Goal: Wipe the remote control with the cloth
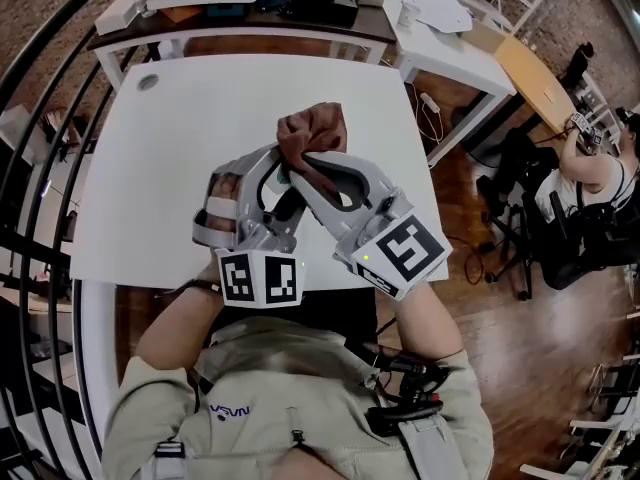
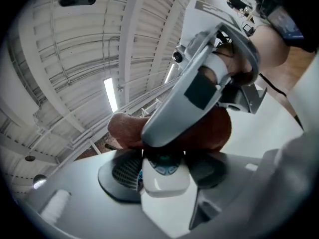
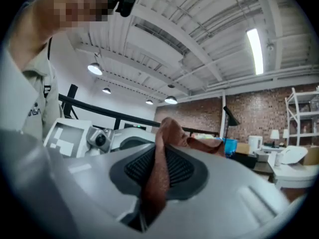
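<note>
Both grippers are raised over the white table (image 1: 190, 118) and cross at their tips. My left gripper (image 2: 167, 167) is shut on a white remote control (image 2: 165, 182) with grey-blue buttons, which is pinched between its two dark pads. A brown cloth (image 1: 313, 131) is bunched at the crossing point. My right gripper (image 3: 158, 183) is shut on the cloth (image 3: 172, 131), a fold of which runs down between its pads. In the left gripper view the cloth (image 2: 123, 129) lies on the remote's far end, with the right gripper's fingers (image 2: 199, 91) over it. The remote is hidden in the head view.
A dark desk (image 1: 240, 23) crowded with boxes stands beyond the table, with a white desk (image 1: 440, 43) to its right. A black railing (image 1: 40, 178) curves along the left. A person sits among chairs (image 1: 590, 183) at the far right on the wooden floor.
</note>
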Motion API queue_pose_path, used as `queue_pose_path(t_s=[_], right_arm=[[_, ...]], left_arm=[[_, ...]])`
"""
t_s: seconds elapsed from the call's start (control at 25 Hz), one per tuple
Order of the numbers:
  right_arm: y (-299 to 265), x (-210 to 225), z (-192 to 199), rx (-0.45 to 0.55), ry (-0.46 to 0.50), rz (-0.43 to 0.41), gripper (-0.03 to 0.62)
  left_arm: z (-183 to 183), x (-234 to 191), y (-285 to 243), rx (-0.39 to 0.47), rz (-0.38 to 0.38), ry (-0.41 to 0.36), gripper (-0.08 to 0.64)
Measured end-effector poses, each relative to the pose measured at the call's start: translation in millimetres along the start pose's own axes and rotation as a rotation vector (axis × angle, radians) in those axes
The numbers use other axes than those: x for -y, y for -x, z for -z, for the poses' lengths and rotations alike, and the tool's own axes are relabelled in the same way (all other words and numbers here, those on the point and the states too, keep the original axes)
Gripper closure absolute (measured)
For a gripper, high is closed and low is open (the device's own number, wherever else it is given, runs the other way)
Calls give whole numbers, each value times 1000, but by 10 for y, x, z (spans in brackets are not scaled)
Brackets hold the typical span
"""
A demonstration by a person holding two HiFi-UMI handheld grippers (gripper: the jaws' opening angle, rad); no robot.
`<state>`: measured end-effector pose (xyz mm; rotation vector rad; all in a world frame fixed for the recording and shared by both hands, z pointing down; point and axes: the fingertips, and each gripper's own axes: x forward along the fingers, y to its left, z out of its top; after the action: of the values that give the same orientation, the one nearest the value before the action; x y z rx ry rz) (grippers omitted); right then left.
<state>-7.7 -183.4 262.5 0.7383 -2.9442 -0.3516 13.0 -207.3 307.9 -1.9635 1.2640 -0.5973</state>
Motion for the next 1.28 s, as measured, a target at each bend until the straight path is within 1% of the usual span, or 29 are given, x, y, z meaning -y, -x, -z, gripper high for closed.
queue_pose_path(t_s=[0.12, 0.2, 0.24, 0.28, 0.32, 0.36, 0.4, 0.44, 0.48, 0.52, 0.64, 0.68, 0.72, 0.76, 0.8, 0.84, 0.92, 0.96, 1.0, 1.04, 1.08, 1.16, 1.2, 1.28], right_arm=[[3, -232, 41, 3, -46, -126, 537], [42, -303, 12, 7, -40, -175, 537], [84, -300, -37, 25, -31, -177, 537], [148, -237, -114, 58, -24, -146, 537], [237, -100, -214, 106, -19, -77, 537], [339, 93, -317, 156, -14, 17, 537], [427, 284, -387, 192, -9, 106, 537], [473, 419, -402, 201, -1, 163, 537], [471, 477, -365, 188, 6, 182, 537], [438, 463, -299, 166, 6, 169, 537], [292, 182, -119, 132, -36, 45, 537], [260, 102, -90, 138, -62, 8, 540], [248, 65, -76, 152, -92, -15, 540], [256, 73, -77, 173, -124, -20, 540], [284, 124, -87, 201, -159, -7, 540], [327, 207, -98, 233, -192, 27, 540], [440, 434, -88, 288, -247, 136, 540], [496, 551, -63, 309, -272, 194, 540], [528, 630, -36, 323, -292, 234, 540], [526, 645, -22, 329, -296, 246, 540], [496, 606, -29, 331, -282, 235, 540], [414, 466, -78, 326, -219, 191, 540], [362, 366, -89, 312, -176, 158, 540], [211, 32, -73, 263, -65, 51, 540]], left_arm=[[38, -22, 32, 12, -3, 28, 278], [17, -55, 61, 44, 2, 73, 278], [-2, -73, 79, 68, 14, 116, 278], [-20, -99, 97, 94, 30, 174, 278], [-34, -144, 112, 120, 49, 242, 278], [-55, -213, 125, 149, 68, 308, 278], [-87, -291, 138, 181, 86, 363, 278], [-128, -360, 155, 214, 102, 406, 278], [-171, -412, 177, 244, 117, 445, 278], [-211, -448, 198, 271, 128, 488, 278], [-228, -514, 223, 308, 158, 684, 278], [-194, -526, 220, 309, 175, 735, 279], [-145, -527, 214, 312, 195, 768, 279], [-92, -526, 208, 320, 215, 803, 279], [-46, -536, 206, 332, 232, 861, 279], [-18, -563, 208, 347, 246, 935, 279], [-26, -642, 224, 378, 260, 1055, 279], [-58, -682, 234, 395, 266, 1097, 279], [-101, -711, 241, 410, 274, 1129, 279], [-147, -715, 241, 419, 288, 1148, 279], [-191, -694, 232, 421, 306, 1157, 279], [-256, -623, 202, 413, 351, 1178, 279], [-275, -604, 190, 412, 371, 1203, 279], [-301, -626, 173, 423, 399, 1278, 279]])
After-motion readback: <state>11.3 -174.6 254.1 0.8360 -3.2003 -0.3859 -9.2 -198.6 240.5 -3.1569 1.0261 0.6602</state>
